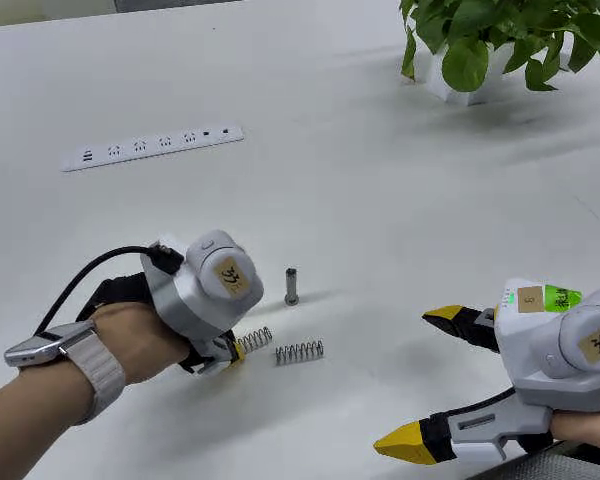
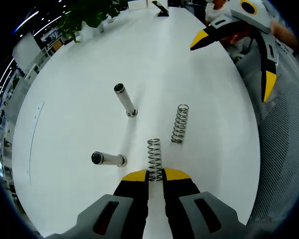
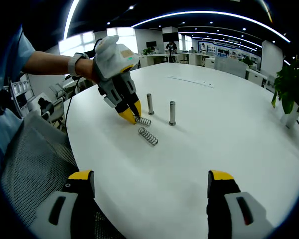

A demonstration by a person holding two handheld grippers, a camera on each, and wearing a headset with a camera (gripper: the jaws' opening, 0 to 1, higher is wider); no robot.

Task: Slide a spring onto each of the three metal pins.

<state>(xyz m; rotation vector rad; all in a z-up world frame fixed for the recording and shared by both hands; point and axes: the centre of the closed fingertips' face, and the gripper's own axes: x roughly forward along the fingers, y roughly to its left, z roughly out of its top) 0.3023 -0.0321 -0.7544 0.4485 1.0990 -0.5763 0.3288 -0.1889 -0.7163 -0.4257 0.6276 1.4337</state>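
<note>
My left gripper (image 2: 156, 175) is shut on the end of a steel spring (image 2: 154, 157), which points forward low over the white table. A second spring (image 2: 179, 123) lies loose just to its right, also seen in the head view (image 1: 299, 351). Two metal pins stand upright on the table, one ahead (image 2: 124, 99) and one to the left (image 2: 108, 159). In the head view one pin (image 1: 291, 286) stands just beyond the left gripper (image 1: 235, 350). My right gripper (image 1: 422, 378) hovers open and empty at the near right, well away from the springs.
A white power strip (image 1: 152, 146) lies at the far left of the table (image 1: 380, 200). A potted green plant (image 1: 500, 40) stands at the far right corner. A mesh chair (image 3: 35, 164) sits by the table's near edge.
</note>
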